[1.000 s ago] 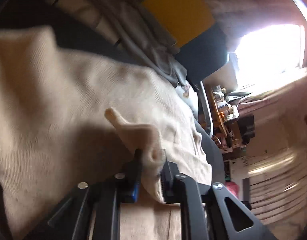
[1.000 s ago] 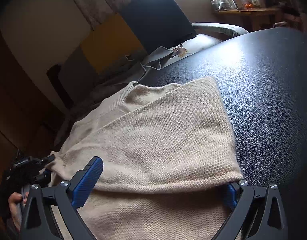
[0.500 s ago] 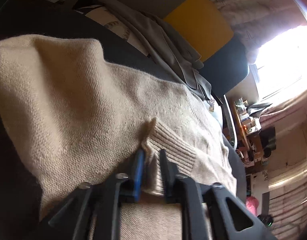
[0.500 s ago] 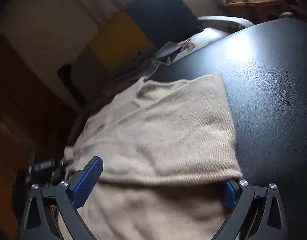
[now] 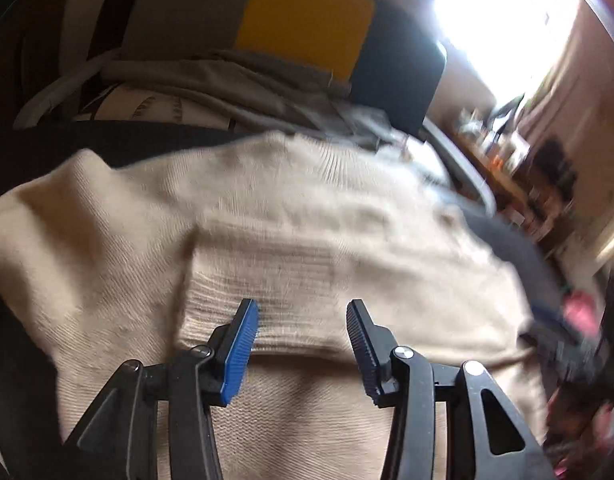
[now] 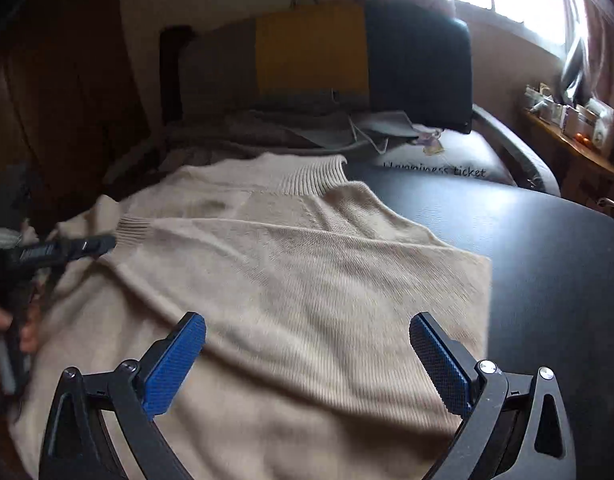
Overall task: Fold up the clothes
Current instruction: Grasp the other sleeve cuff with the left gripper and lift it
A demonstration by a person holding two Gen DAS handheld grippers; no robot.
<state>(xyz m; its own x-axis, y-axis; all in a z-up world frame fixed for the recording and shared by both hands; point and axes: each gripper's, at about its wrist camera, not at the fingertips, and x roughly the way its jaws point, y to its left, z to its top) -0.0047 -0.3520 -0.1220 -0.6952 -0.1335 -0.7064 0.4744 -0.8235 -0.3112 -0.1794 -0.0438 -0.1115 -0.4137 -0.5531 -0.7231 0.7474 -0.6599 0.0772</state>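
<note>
The beige sweater [image 6: 291,276] lay flat on the black table [image 6: 547,264], collar away from both tools, its folded-in sleeve cuff [image 5: 291,300] just ahead of the left gripper [image 5: 303,334], the nearer one, jaws parted and empty, the right gripper [image 6: 307,360] spread wide over the hem end.

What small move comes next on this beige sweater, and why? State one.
Probably draw the left gripper back from the ribbed cuff: its jaws stand open, and the sleeve lies across the sweater. The right gripper, also open, holds nothing.
</note>
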